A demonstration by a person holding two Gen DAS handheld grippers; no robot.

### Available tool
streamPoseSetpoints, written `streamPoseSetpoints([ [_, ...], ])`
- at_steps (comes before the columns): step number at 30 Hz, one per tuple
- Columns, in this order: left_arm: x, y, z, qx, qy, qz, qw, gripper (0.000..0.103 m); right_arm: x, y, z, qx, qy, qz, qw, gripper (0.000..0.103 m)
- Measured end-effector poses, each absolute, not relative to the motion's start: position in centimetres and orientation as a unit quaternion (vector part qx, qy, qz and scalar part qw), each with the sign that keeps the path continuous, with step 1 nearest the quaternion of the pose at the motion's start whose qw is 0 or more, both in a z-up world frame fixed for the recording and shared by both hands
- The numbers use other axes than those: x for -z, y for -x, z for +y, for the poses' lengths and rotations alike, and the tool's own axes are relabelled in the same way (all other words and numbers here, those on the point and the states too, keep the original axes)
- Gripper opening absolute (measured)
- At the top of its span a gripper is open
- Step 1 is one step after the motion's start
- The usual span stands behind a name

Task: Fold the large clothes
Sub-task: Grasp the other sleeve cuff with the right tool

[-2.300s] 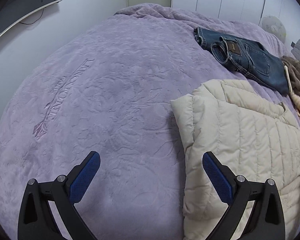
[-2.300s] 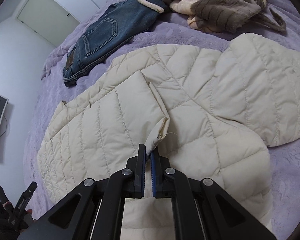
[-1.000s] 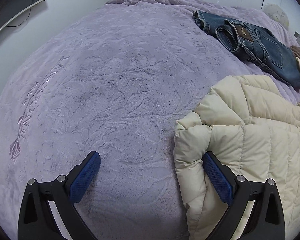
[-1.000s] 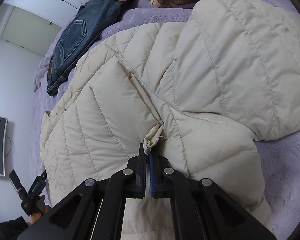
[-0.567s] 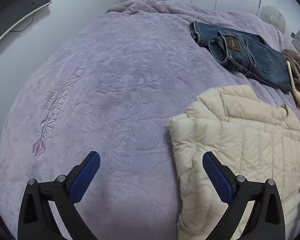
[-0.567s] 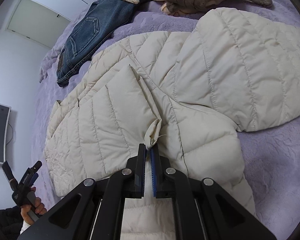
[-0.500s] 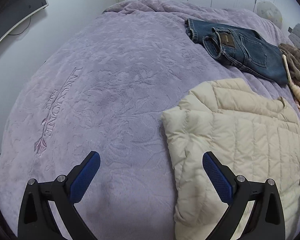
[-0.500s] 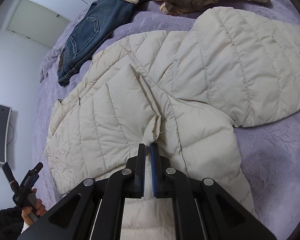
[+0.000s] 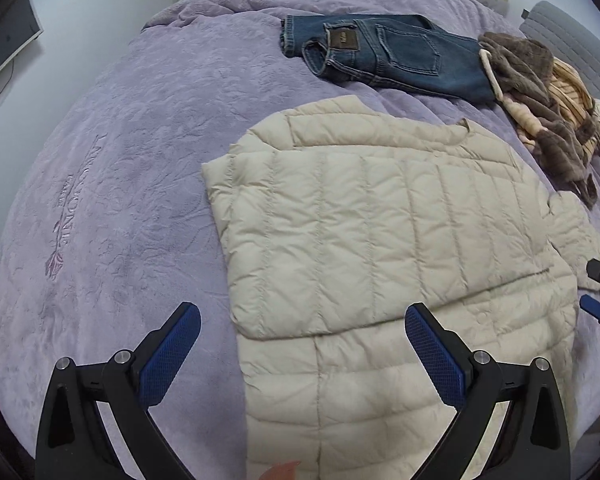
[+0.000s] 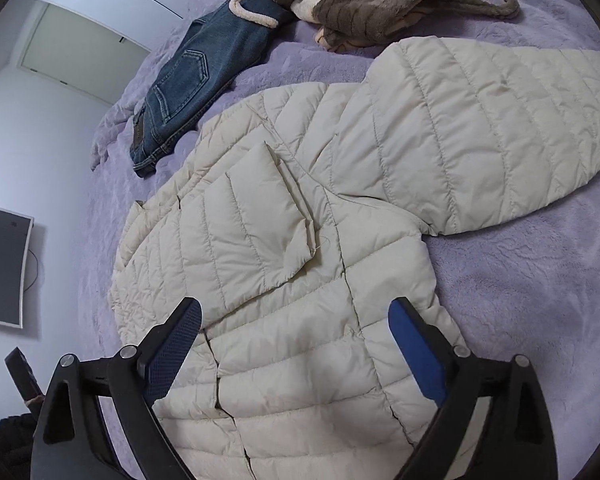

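A cream quilted down jacket [image 9: 360, 220] lies flat on the purple bed cover [image 9: 120, 160]. In the right wrist view one sleeve [image 10: 260, 216] is folded across the jacket [image 10: 300, 360] body, its cuff [image 10: 304, 252] lying loose. The other sleeve [image 10: 480, 128] spreads out to the right. My right gripper [image 10: 295, 306] hovers above the jacket front just short of the cuff, its jaws opening wide with nothing between the pads. My left gripper [image 9: 300, 312] stands open over the jacket's near left edge and holds nothing. The right gripper [image 9: 598, 290] shows at the right rim of the left wrist view.
Blue jeans [image 9: 380, 52] lie at the far side of the bed. A crumpled brown fleece garment [image 9: 540, 92] sits beside them on the right. A dark screen [image 10: 4, 264] hangs on the left wall. White cupboard doors stand behind the bed.
The right gripper let go of the sleeve cuff and its jaws swung wide; the cuff now rests on the jacket. The left gripper rose and drew back, still open.
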State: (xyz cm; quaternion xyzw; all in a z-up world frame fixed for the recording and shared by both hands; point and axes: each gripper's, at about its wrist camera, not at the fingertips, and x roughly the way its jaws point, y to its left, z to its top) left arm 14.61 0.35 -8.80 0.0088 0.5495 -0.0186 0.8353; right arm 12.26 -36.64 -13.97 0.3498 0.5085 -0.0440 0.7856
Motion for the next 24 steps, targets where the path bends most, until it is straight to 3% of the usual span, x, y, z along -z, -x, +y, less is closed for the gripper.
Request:
streamPoseSetpoints([
  [4, 8.5, -13.5, -2.2, 0.044, -0.006, 0.566, 0.823, 0.102, 13.4, -11.2, -37.4, 0.043, -0.369, 0.508, 0.777, 0.096],
  [7, 8.0, -12.6, -4.4, 0.060, -0.005, 0.571, 0.819, 0.102, 13.1, -10.0, -38.5, 0.049, -0.381, 0.504, 0.773, 0.103],
  [24, 8.6, -12.0, -16.0, 0.098, -0.047, 0.616, 0.780, 0.102, 12.3, -3.5, -47.9, 0.114, -0.431, 0.473, 0.760, 0.103],
])
